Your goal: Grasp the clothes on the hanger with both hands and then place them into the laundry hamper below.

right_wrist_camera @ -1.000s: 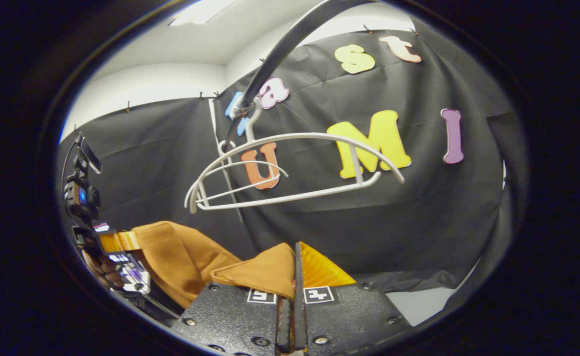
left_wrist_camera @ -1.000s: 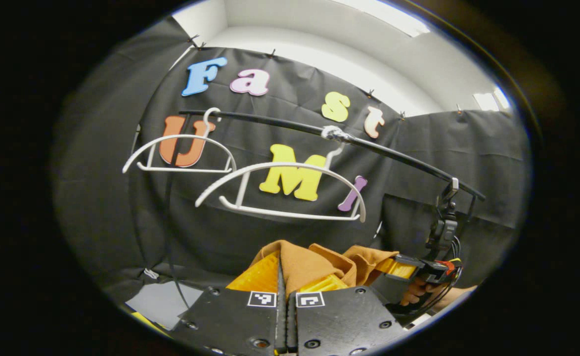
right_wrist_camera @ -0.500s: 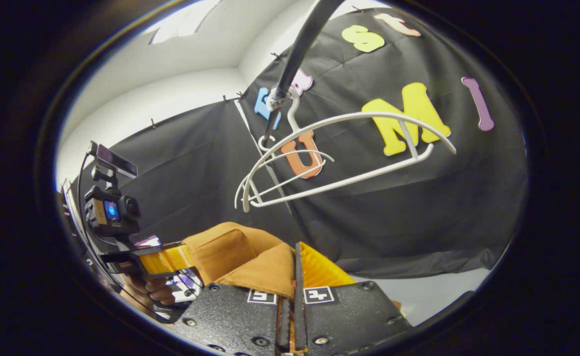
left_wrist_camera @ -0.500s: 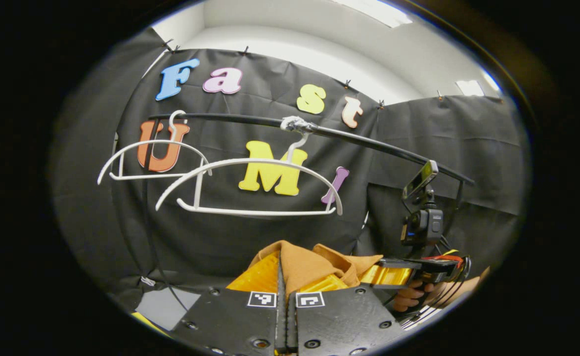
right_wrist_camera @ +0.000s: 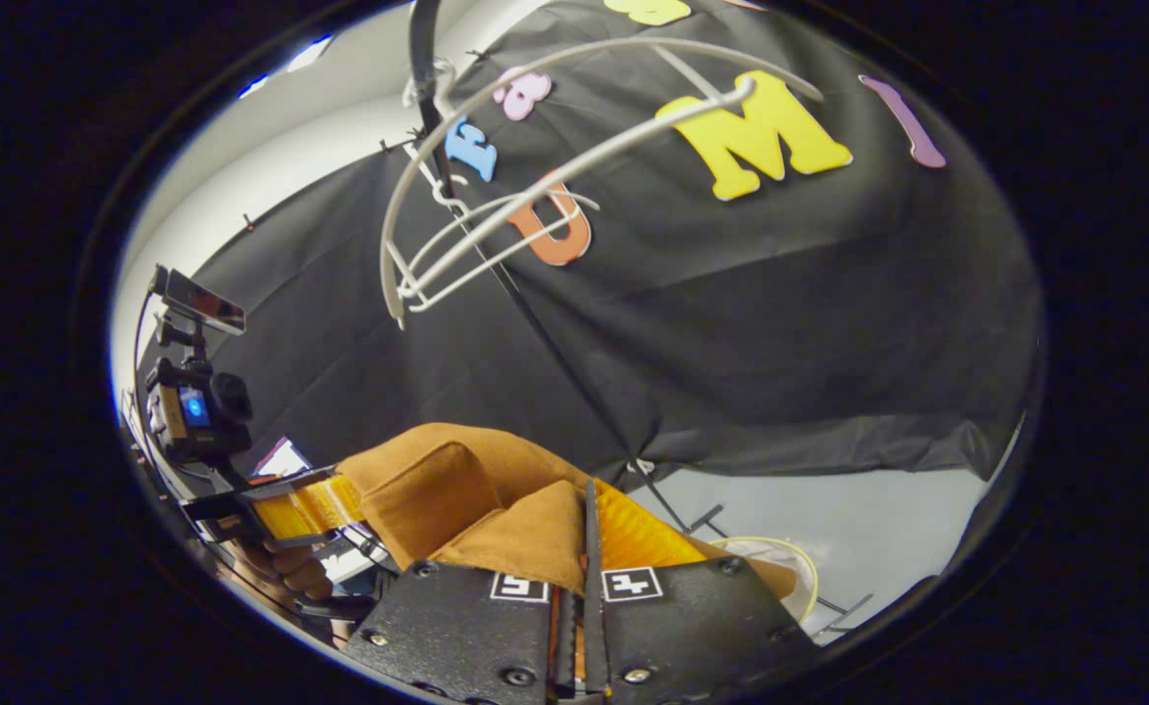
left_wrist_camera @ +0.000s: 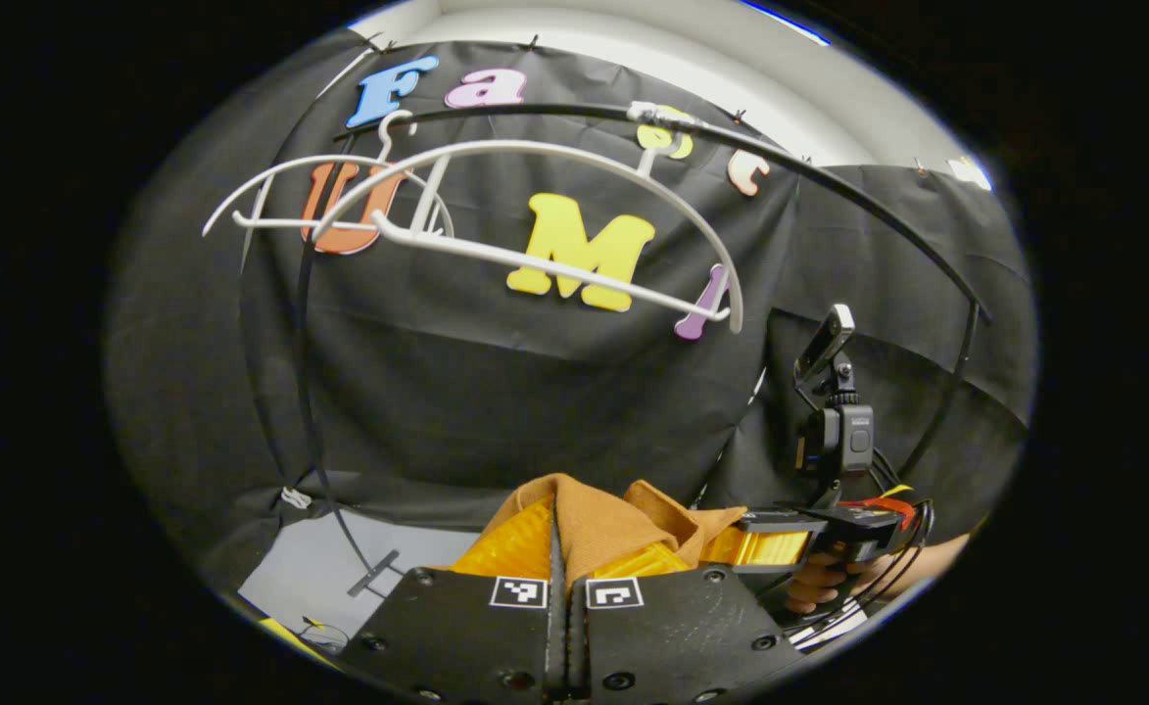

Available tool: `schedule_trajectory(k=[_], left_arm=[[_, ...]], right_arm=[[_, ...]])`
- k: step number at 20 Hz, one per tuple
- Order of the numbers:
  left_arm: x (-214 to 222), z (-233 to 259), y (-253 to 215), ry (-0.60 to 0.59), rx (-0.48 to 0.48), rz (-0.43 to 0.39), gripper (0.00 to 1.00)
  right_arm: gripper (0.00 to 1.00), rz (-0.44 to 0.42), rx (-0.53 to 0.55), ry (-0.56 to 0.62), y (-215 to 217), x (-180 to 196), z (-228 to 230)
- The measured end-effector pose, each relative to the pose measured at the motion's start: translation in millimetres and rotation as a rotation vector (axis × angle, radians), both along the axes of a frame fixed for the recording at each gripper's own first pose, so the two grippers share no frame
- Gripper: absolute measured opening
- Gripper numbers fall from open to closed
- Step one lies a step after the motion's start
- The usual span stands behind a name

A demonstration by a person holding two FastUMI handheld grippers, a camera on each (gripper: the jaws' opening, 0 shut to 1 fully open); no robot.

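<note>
- the left gripper (left_wrist_camera: 556, 548) has its two yellow fingers pressed together on a fold of the brown garment (left_wrist_camera: 613, 519), which bunches up right in front of its camera.
- the right gripper (right_wrist_camera: 586, 534) is likewise clamped on another fold of the same garment, the cloth pinched between its yellow fingers; in the left gripper view it shows farther off with a hand (left_wrist_camera: 814, 586) on its handle.
- the garment spans between the two grippers as a short, slack bundle; it is off the white hanger (left_wrist_camera: 535, 211), which hangs bare from the black rail (left_wrist_camera: 829, 191), with a second bare hanger (left_wrist_camera: 329, 201) behind it.
- change over the last second: in both views the hangers and rail have climbed toward the top of the picture, and more grey floor (right_wrist_camera: 868, 529) has come into sight at the bottom, so both grippers have dropped and tipped downward with the garment.
- a pale round rim, likely the laundry hamper (right_wrist_camera: 797, 573), now shows low in the right gripper view, just beyond the right gripper's body and partly hidden by it; it was not visible half a second ago.
- judgement: the pull-off from the hanger is done and the carry-down is under way; what remains is to bring the bundle over the hamper's opening and let go with both grippers together.
- risk: loose cloth could drape over the rim instead of falling inside.
</note>
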State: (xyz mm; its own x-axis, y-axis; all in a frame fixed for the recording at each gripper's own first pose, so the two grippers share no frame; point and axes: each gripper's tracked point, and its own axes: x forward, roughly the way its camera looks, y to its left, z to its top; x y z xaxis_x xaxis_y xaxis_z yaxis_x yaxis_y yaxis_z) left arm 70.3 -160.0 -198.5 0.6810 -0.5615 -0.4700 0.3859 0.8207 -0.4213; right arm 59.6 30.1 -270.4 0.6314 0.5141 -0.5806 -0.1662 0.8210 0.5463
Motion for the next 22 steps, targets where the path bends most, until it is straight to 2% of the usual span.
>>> schedule_trajectory(k=[3, 14, 18, 22], left_arm=[[-8.4, -35.3, -2.6, 0.075, 0.020, 0.006, 0.01], [-35.3, -143.8, 1.8, 0.322, 0.117, 0.091, 0.01], [-43.0, -187.5, -3.4, 0.416, 0.137, 0.132, 0.01], [-53.6, -222.0, -0.7, 0.531, 0.224, 0.178, 0.01]], right_arm=[[0.07, 0.017, -0.041, 0.064, -4.8, -10.7, -34.4], [0.07, 0.029, -0.199, 0.274, -28.9, -12.2, -146.7], [0.07, 0.063, -0.259, 0.347, -39.9, -15.6, -182.3], [0.07, 0.083, -0.368, 0.418, -55.7, -25.5, -214.2]])
